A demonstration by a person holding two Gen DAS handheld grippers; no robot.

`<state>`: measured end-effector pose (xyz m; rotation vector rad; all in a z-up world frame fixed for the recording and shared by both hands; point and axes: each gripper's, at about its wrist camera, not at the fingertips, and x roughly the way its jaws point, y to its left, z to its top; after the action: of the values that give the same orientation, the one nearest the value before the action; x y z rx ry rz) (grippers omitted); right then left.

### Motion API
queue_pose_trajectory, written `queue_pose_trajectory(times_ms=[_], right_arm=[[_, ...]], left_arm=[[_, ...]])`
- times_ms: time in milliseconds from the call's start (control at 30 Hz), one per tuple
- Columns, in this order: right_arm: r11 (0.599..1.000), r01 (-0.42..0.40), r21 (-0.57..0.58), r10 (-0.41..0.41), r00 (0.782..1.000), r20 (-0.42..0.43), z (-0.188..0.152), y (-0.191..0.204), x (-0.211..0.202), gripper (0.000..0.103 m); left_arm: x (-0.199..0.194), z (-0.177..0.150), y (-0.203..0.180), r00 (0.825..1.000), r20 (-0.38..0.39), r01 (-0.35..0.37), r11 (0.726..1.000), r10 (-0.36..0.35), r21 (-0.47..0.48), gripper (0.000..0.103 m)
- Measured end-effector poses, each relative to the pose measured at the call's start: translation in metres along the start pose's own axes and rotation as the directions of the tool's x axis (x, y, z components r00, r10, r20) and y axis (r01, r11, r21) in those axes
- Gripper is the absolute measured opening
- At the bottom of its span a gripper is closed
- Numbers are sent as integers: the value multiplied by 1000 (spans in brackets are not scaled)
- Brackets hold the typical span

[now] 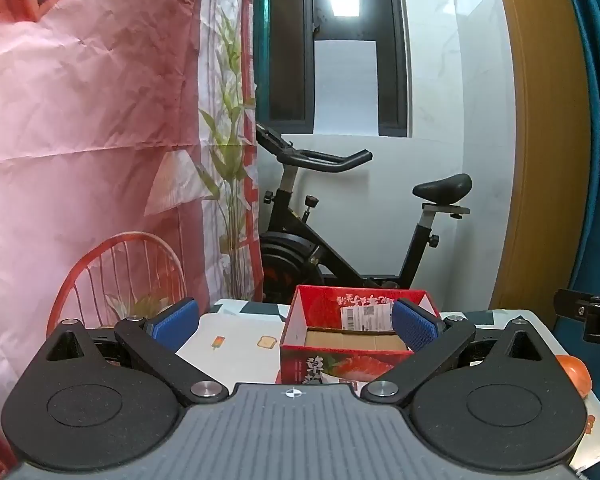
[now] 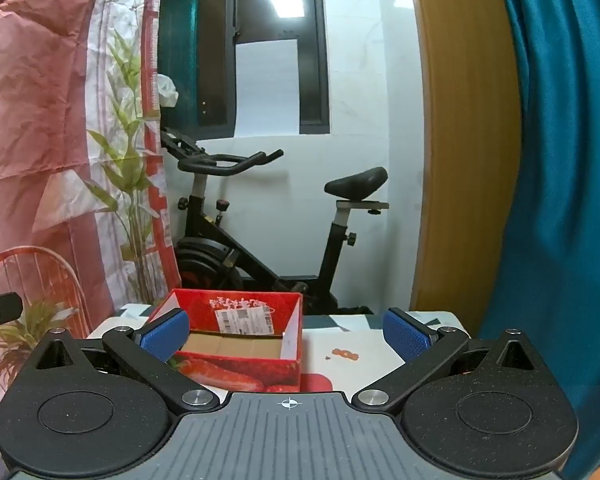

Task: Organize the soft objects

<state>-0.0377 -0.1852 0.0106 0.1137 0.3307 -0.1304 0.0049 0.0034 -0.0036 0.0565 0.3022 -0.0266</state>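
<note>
Ahead, the box (image 1: 352,332) sits at one o'clock of the left fingers (image 1: 296,322) and eleven of the right fingers (image 2: 286,334); both spread wide, empty

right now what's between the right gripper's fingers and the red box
Only bare patterned tabletop, seen in the right wrist view; the red box sits ahead-left of the open right gripper.

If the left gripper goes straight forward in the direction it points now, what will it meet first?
Probably the open red box on the table. The left gripper is open and empty, tilted slightly down, and the box stands just ahead, nearer its right finger. Depth is unclear.
</note>
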Motion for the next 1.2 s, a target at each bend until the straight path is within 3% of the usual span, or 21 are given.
queue_pose_trajectory(times_ms=[1200], right_arm=[[1000, 22, -7, -22, 1000, -19, 0, 6, 7, 103]], left_arm=[[1, -1, 0, 1000, -11, -3, 1000, 3, -4, 103]])
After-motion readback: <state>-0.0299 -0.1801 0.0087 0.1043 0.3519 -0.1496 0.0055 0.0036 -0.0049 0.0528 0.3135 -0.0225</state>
